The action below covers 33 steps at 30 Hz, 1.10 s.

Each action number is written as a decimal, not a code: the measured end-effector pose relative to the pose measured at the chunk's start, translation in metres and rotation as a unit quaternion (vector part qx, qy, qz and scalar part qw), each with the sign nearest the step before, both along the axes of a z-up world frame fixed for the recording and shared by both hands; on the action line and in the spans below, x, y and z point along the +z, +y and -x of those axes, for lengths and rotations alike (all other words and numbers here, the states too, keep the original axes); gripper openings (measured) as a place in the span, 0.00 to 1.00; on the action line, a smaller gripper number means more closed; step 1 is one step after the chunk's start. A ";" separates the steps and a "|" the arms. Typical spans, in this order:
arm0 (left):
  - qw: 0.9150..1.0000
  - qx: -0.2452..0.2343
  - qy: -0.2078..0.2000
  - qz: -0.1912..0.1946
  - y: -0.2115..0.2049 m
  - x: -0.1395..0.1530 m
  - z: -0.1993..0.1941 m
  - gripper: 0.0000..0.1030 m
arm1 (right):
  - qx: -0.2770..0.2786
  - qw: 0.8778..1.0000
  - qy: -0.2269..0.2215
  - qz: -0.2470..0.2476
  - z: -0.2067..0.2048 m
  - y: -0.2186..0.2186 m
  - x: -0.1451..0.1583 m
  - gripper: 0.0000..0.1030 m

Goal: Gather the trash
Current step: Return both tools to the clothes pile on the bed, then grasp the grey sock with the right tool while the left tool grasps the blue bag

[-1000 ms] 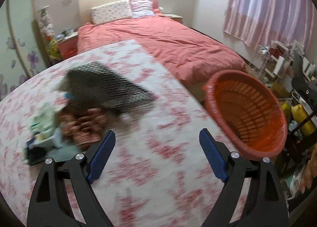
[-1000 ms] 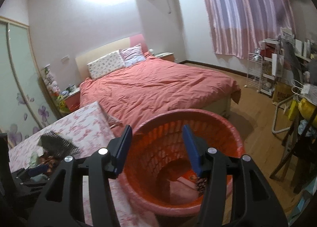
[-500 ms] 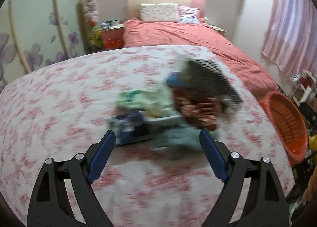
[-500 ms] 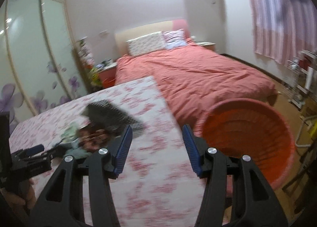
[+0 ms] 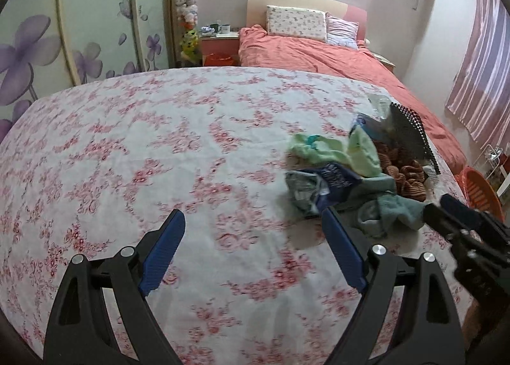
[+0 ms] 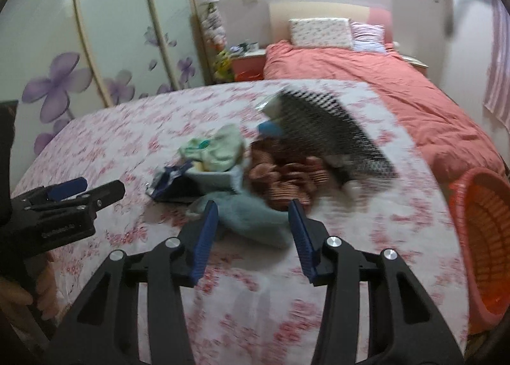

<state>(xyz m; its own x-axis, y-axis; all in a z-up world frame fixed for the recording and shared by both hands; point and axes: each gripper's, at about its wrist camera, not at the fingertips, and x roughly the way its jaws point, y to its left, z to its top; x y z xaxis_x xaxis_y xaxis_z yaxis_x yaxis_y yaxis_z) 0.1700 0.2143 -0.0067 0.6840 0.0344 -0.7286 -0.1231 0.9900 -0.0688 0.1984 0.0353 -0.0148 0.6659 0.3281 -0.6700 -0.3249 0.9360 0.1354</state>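
floral-clothed table point(image 5: 127, 148) sitting at the foot of a pink bed point(image 5: 334, 58), with both grippers closing in on a heap of litter.

beyond the table's right edge an orange basket point(image 6: 484, 224) is waiting, and on the table near that edge the heap is lying: a black spiral notebook point(image 6: 334, 129), a teal cloth point(image 6: 251, 215), a pale green cloth point(image 6: 220, 148) and a crumpled blue wrapper point(image 5: 322, 183). the wrapper is looking light, crinkly and slippery, best pinched at a raised fold. the left gripper point(image 5: 255, 253) is standing wide and empty just short of the wrapper; the right gripper point(image 6: 253, 234), about half open with jaws just having been narrowing, is holding nothing, the teal cloth lying just past its tips. left of the heap the table is offering plenty of open room.
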 end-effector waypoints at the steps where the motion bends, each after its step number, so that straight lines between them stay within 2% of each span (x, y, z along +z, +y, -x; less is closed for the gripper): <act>1: 1.000 0.000 0.000 0.002 0.002 -0.001 0.000 0.84 | 0.004 1.000 0.003 0.003 -0.002 0.005 -0.002 0.44; 9: 1.000 0.002 0.007 0.008 0.012 -0.009 -0.001 0.84 | 0.017 0.998 0.018 0.058 -0.017 0.030 -0.017 0.46; 10: 1.000 0.001 0.008 0.010 0.012 -0.009 -0.002 0.84 | 0.021 0.998 0.021 0.063 -0.018 0.032 -0.019 0.40; 11: 1.000 0.001 0.008 0.011 0.012 -0.009 -0.002 0.84 | 0.023 0.997 0.027 0.068 -0.020 0.034 -0.021 0.26; 13: 1.000 -0.001 0.007 0.012 0.012 -0.010 -0.003 0.84 | 0.027 0.997 0.031 0.064 -0.021 0.034 -0.023 0.11; 14: 1.000 -0.002 0.007 0.013 0.010 -0.010 -0.003 0.84 | 0.025 0.997 0.030 0.060 -0.019 0.032 -0.023 0.09; 26: 0.999 -0.031 0.008 0.025 -0.014 -0.012 -0.012 0.84 | 0.007 1.000 -0.010 0.014 0.009 -0.006 0.010 0.07; 33: 0.998 -0.052 0.001 0.025 -0.031 -0.009 -0.010 0.84 | -0.039 0.998 -0.039 0.002 0.021 -0.040 0.030 0.07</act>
<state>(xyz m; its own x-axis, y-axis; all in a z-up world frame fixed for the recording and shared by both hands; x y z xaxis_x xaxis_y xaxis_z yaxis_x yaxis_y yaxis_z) 0.1804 0.1834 -0.0161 0.6811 -0.0734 -0.7285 -0.0196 0.9928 -0.1183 0.1777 -0.0045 0.0149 0.7399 0.2700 -0.6161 -0.2599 0.9595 0.1083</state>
